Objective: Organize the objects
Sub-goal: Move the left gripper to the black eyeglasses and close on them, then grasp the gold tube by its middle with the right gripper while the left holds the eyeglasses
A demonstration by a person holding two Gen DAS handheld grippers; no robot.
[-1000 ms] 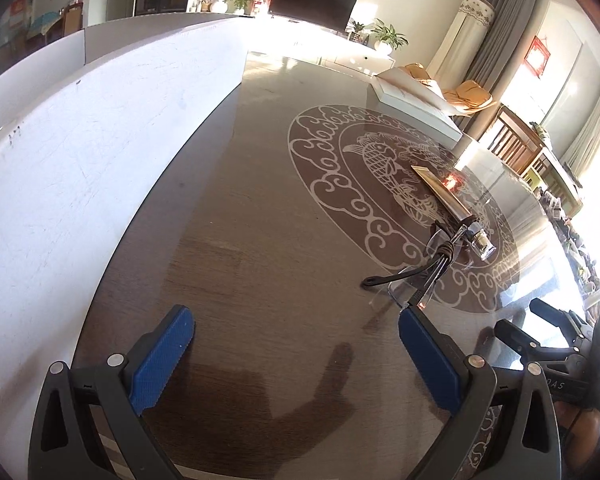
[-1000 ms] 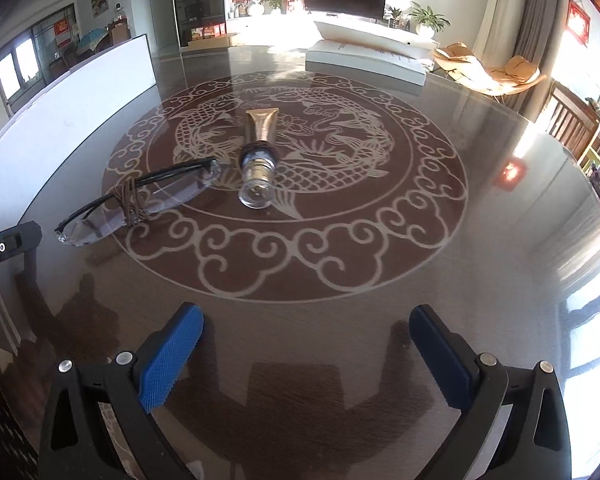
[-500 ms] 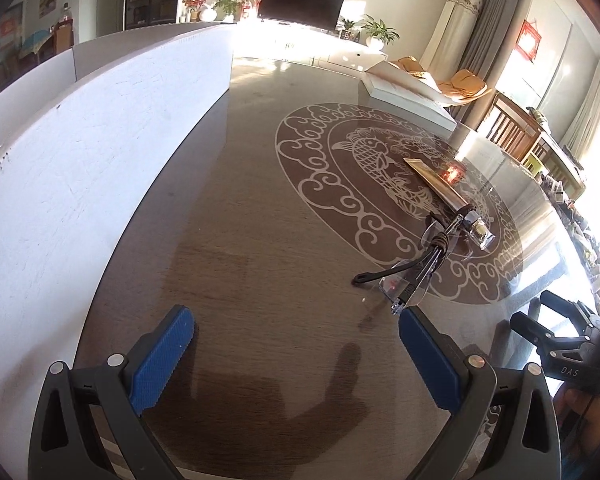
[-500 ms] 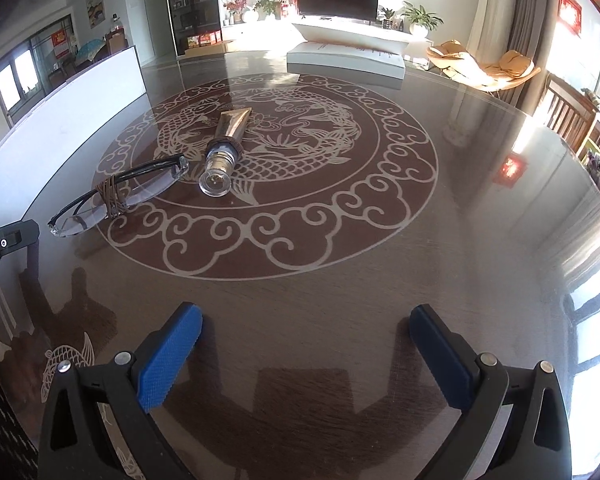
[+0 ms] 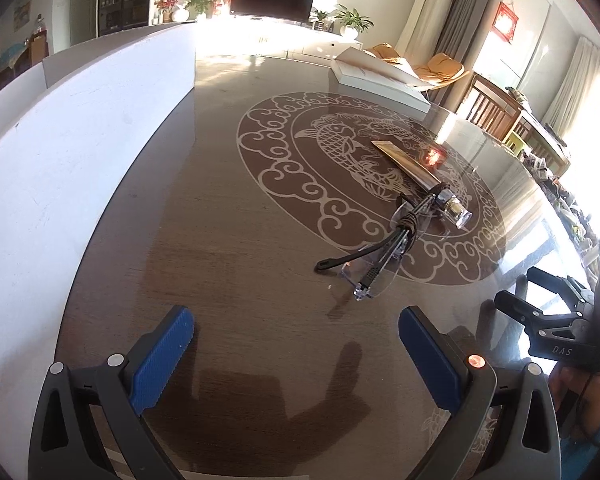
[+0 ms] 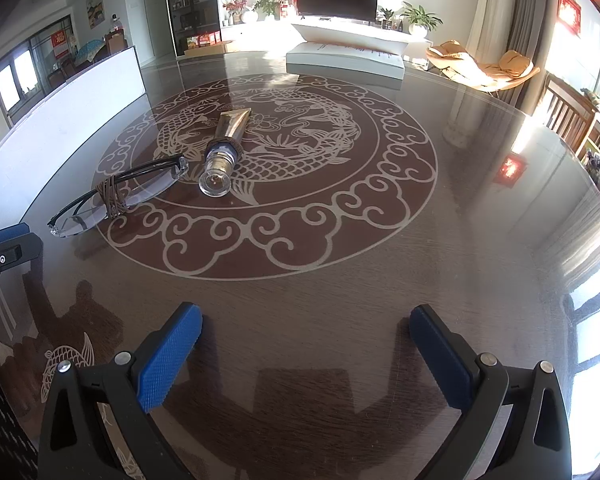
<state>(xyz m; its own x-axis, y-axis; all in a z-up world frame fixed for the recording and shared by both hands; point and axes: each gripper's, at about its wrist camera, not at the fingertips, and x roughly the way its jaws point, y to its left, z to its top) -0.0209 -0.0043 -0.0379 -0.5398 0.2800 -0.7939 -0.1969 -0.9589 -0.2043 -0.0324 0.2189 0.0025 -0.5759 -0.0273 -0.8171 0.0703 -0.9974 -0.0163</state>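
We hold both claws spread wide and empty above the near edge of the table (image 6: 480,208), the left gripper (image 5: 296,344) toward its left edge beside the white board (image 5: 72,168), the right gripper (image 6: 306,340) nearer the middle. The glasses (image 6: 116,196), folded and bound with a brown cord, lie on the left rim of the round fish pattern, with the gold tube (image 6: 226,144) just beside them, its clear cap pointing at us. We judge that nothing is picked yet; next, the left claw should reach right and forward to straddle the folded frame.
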